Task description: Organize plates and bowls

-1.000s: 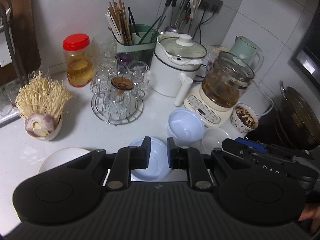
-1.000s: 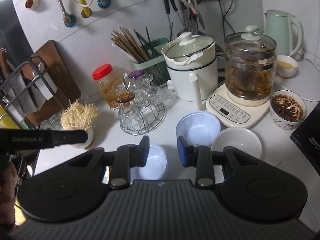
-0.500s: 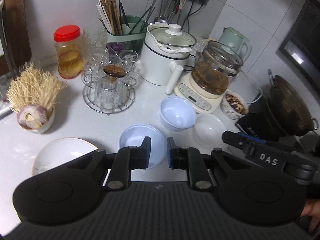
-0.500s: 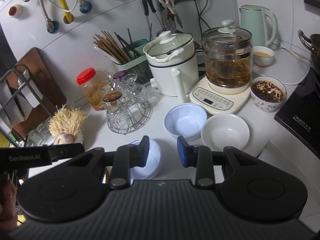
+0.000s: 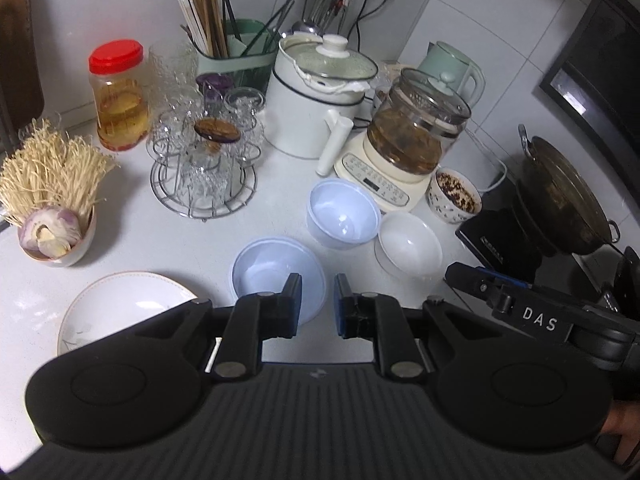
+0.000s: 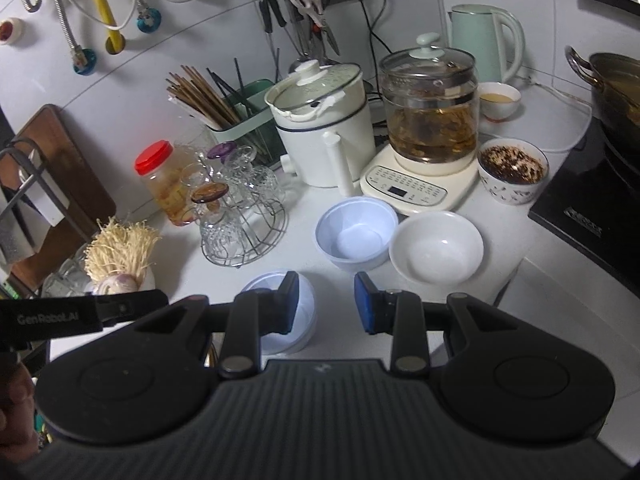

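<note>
On the white counter a pale blue bowl (image 5: 343, 219) stands beside a white bowl (image 5: 408, 248); both also show in the right wrist view, blue (image 6: 356, 232) and white (image 6: 436, 252). A shallow pale blue bowl (image 5: 276, 276) sits nearer me, partly behind my fingers; in the right wrist view it (image 6: 288, 312) is partly hidden too. A white plate (image 5: 124, 308) lies at the front left. My left gripper (image 5: 317, 304) hovers empty above the shallow bowl, jaws a little apart. My right gripper (image 6: 326, 302) is open and empty above the counter's front.
Behind stand a glass rack (image 5: 204, 168), a red-lidded jar (image 5: 118, 96), a chopstick holder (image 5: 236, 56), a white pot (image 5: 320, 96), a glass kettle (image 5: 416, 136), a filled patterned bowl (image 5: 454, 196) and a cup of enoki and onion (image 5: 52, 208). A stove with a wok (image 5: 560, 196) is at the right.
Both grippers have pulled back and risen, so more of the counter shows. The right gripper's jaws have opened slightly wider. The bowls and plate have not moved.
</note>
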Demonstrator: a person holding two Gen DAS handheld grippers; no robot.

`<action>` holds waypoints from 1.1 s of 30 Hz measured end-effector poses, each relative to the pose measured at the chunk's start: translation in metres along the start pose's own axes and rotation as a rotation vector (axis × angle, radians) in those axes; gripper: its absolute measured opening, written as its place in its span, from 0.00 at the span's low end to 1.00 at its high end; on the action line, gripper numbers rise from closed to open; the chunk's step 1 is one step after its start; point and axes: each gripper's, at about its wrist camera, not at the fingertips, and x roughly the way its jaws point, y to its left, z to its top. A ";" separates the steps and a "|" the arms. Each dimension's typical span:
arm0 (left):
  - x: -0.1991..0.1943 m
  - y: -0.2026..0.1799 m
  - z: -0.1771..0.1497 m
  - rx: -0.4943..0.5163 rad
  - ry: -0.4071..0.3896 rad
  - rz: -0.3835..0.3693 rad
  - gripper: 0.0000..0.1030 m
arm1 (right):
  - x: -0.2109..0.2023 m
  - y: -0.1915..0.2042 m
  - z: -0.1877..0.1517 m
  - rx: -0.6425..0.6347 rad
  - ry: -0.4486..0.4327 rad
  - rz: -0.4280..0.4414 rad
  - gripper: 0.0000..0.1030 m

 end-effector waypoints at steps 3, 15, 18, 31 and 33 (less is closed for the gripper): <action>0.005 0.002 0.000 0.004 0.011 -0.009 0.18 | 0.000 0.000 -0.003 0.010 0.006 -0.010 0.33; 0.053 0.006 0.026 -0.023 0.058 -0.009 0.18 | 0.034 -0.014 0.017 0.029 0.032 -0.028 0.34; 0.068 0.006 0.037 -0.010 0.061 0.002 0.23 | 0.045 -0.019 0.024 0.025 0.046 -0.029 0.34; 0.141 0.018 0.074 -0.093 0.093 0.076 0.45 | 0.113 -0.043 0.066 0.008 0.117 0.005 0.53; 0.152 0.019 0.078 -0.098 0.100 0.095 0.45 | 0.125 -0.045 0.073 -0.009 0.126 0.013 0.53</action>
